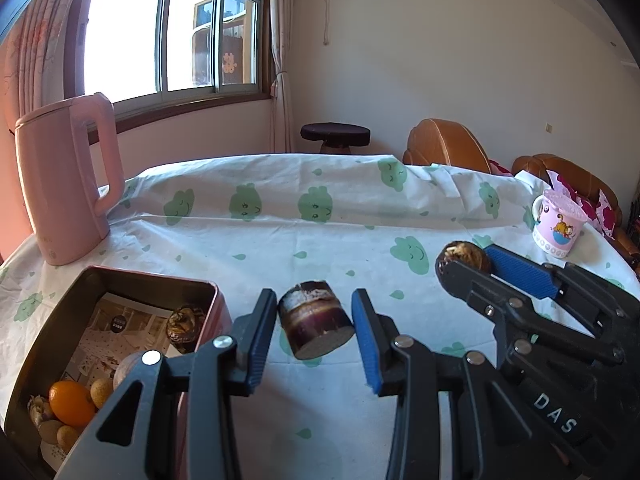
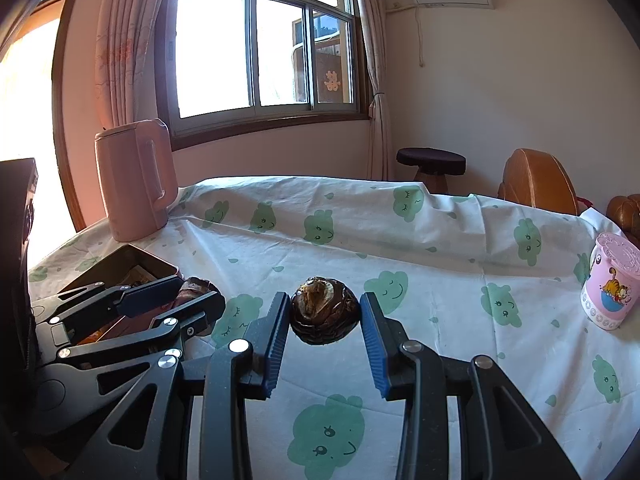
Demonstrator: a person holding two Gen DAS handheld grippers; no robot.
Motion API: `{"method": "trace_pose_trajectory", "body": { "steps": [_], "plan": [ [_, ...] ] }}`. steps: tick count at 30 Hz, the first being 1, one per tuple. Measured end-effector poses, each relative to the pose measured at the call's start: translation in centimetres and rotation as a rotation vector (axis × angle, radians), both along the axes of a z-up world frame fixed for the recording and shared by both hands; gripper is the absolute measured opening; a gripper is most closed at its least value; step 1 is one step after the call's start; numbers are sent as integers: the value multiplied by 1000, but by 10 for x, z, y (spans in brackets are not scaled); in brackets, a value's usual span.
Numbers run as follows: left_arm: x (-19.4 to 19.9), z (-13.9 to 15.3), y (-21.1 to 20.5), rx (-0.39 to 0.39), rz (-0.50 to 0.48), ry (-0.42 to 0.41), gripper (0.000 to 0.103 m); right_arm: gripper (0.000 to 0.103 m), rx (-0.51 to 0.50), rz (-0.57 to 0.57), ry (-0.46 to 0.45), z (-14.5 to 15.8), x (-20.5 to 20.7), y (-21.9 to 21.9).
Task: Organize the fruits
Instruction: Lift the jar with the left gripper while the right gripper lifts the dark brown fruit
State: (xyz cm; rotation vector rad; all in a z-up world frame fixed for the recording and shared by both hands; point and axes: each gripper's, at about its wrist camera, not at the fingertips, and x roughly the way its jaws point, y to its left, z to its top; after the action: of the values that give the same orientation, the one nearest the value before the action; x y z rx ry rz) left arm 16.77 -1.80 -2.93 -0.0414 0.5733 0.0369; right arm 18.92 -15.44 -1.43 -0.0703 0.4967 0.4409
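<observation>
Over cloud-print tablecloth [image 1: 328, 240] right of dark rectangular metal tin [image 1: 56, 320] — left gripper [image 1: 314, 332] clamps cut sugarcane stub [image 1: 314, 322], right gripper [image 2: 325, 320] clamps dark round water chestnut [image 2: 324, 310], both tilted down.

Sunlit window [image 2: 256, 52] (curtained), cream walls [image 1: 460, 80]

A kettle [image 1: 66, 178] stands at the table's [image 1: 320, 236] far left corner, a tin [image 1: 48, 332] before it; a mug [image 1: 558, 222] stands by the right edge.
</observation>
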Motion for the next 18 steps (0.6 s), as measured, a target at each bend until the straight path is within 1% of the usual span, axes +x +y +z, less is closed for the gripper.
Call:
{"method": "trace_pose_trajectory", "body": {
  "steps": [5,7,12,15,18],
  "plan": [
    [-3,2,-2,12,2,-18,41,38,10,-5,-25,2,-4,-2],
    [-4,3,-3,16,-1,-27,37,38,13,-6,-36,3,-6,-3],
    [-9,5,-7,38,-4,-55,37,38,20,-10,-54,5,-9,-5],
    [-10,6,-7,43,-5,-58,37,38,26,-14,-63,6,-11,-6],
    [-8,5,-6,29,-13,-43,37,38,35,-22,-74,7,-14,-8]
  ]
}}
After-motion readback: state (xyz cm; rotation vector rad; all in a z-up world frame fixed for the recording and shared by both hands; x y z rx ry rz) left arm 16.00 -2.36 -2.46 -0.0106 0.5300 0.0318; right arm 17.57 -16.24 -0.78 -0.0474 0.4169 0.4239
